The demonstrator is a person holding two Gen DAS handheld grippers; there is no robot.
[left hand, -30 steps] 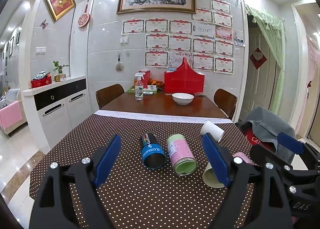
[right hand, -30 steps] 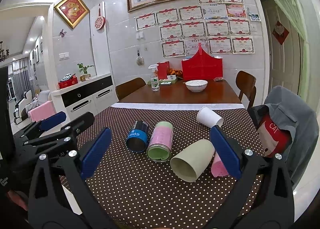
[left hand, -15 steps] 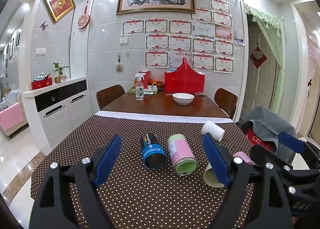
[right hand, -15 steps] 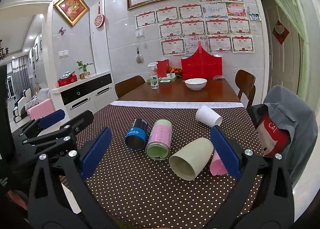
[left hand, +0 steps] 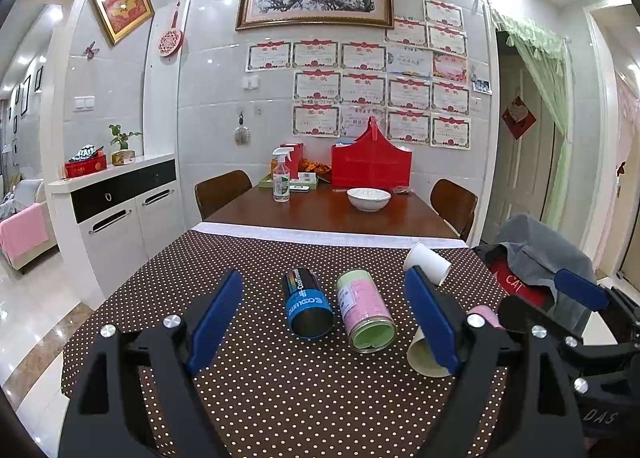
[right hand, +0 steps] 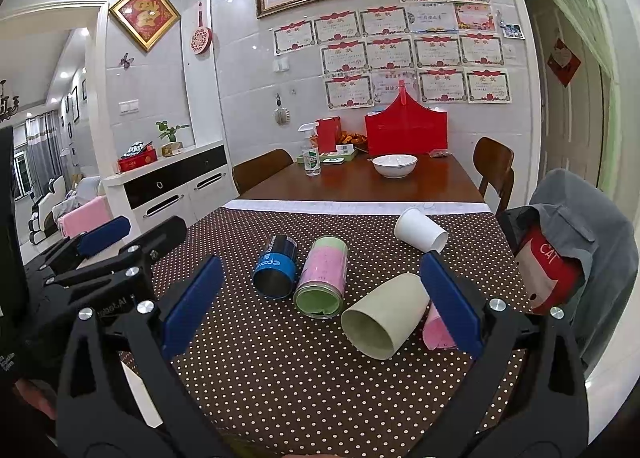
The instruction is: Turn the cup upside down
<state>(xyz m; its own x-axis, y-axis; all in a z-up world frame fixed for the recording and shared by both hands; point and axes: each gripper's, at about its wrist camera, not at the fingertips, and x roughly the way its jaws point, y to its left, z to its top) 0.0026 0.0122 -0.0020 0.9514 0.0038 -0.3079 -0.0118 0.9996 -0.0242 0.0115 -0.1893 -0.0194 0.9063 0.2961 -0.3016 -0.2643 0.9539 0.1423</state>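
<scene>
Several cups lie on their sides on the dotted tablecloth [left hand: 280,390]: a blue-black one [left hand: 307,308] [right hand: 276,271], a pink-green one [left hand: 366,316] [right hand: 322,282], a cream one [right hand: 384,316] [left hand: 420,356], a white one [left hand: 427,263] [right hand: 420,235] farther back, and a pink one [right hand: 436,330] partly hidden behind my right finger. My left gripper [left hand: 324,318] is open and empty, above the near table. My right gripper [right hand: 320,302] is open and empty, with the cream cup just inside its right finger.
A wooden dining table [left hand: 332,213] beyond holds a white bowl [left hand: 369,199], a spray bottle [left hand: 281,181] and a red box [left hand: 371,161]. A chair with a grey jacket [right hand: 576,242] stands at the right edge. A white sideboard [left hand: 120,205] is at left.
Both grippers have drifted very slightly; the cups have not moved and both grippers stay open.
</scene>
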